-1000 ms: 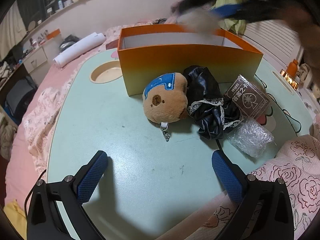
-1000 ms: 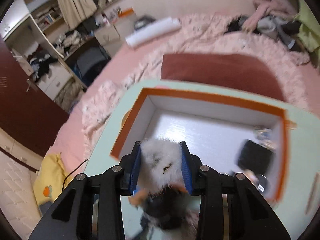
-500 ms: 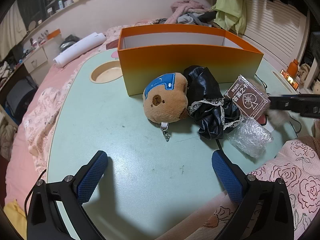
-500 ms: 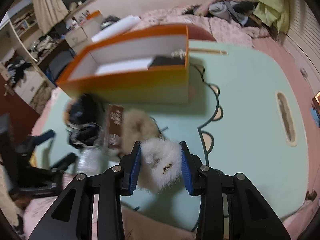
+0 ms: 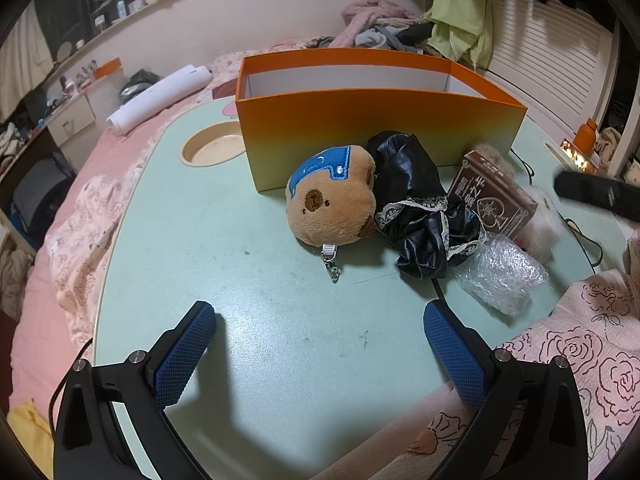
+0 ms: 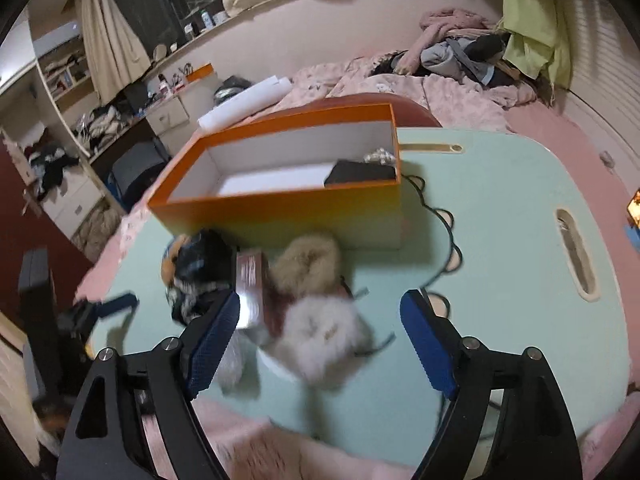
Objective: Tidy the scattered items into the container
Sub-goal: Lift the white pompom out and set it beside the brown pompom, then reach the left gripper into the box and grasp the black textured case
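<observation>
Table (image 5: 248,280): pale green, rounded edge; its near half in front of the left gripper is bare, as is the stretch toward 3 o'clock in the right wrist view, past the long slot (image 6: 576,252).
Orange box (image 5: 376,136): open-topped, long axis running 9 to 3 o'clock in the left wrist view, at 12 o'clock from the clutter; a dark flat item (image 6: 360,171) lies inside at its right end.
Plush bear head (image 5: 332,196): against the box's front wall, face toward 7 o'clock, keychain clip (image 5: 331,262) trailing toward 6.
Black lace-trimmed cloth (image 5: 416,208): crumpled, touching the bear at its 3 o'clock.
Brown card box (image 5: 492,196): tilted, leaning on the cloth.
Bubble wrap (image 5: 500,276): at 5 o'clock from the cloth, near the table edge.
White fluffy piece (image 6: 324,332): on the table between the right gripper's fingers, touching neither pad; blurred, so its long axis cannot be told. A tan fluffy piece (image 6: 308,264) sits just beyond it at 12 o'clock.
Right gripper (image 6: 320,344): jaws opening, pads clear of the fluff.
Left gripper (image 5: 316,348): jaws spread wide over bare table, holding nothing.
Pink quilt (image 5: 580,332): overlaps the table edge at 4 o'clock.
</observation>
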`<state>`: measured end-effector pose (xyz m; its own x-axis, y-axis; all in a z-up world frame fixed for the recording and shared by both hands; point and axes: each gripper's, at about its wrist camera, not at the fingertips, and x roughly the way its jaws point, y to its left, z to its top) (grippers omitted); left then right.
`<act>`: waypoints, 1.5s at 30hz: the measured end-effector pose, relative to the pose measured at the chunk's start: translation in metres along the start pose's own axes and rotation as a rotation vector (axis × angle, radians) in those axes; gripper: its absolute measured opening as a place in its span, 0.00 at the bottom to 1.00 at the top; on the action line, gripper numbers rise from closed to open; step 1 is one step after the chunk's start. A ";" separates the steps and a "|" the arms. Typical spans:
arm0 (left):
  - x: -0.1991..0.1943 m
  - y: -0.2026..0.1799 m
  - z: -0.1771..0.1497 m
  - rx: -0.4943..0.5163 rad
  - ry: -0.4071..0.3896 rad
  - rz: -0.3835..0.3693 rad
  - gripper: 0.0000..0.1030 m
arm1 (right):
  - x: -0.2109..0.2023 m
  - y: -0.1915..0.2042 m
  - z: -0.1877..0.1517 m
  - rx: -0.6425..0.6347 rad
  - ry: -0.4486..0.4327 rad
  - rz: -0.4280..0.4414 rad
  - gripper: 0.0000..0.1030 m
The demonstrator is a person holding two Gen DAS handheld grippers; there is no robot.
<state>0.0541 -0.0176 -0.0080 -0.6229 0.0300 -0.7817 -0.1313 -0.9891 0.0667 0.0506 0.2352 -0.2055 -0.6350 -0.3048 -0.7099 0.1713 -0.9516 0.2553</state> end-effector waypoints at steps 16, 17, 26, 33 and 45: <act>-0.002 -0.002 0.000 -0.001 0.002 0.002 1.00 | 0.031 0.011 -0.036 -0.138 0.096 -0.165 0.85; -0.001 -0.002 0.000 0.000 0.002 0.002 1.00 | 0.031 0.011 -0.036 -0.139 0.096 -0.165 0.85; -0.014 0.005 0.003 -0.041 -0.028 -0.047 1.00 | 0.028 0.010 -0.037 -0.136 0.094 -0.164 0.86; -0.059 0.017 0.042 -0.072 -0.148 -0.162 1.00 | 0.028 0.009 -0.037 -0.136 0.094 -0.163 0.86; 0.007 -0.060 0.190 0.113 0.053 -0.256 0.88 | 0.026 0.010 -0.038 -0.136 0.093 -0.164 0.86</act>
<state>-0.0886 0.0691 0.1005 -0.5177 0.2663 -0.8131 -0.3659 -0.9280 -0.0710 0.0644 0.2159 -0.2463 -0.5919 -0.1424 -0.7933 0.1754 -0.9834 0.0457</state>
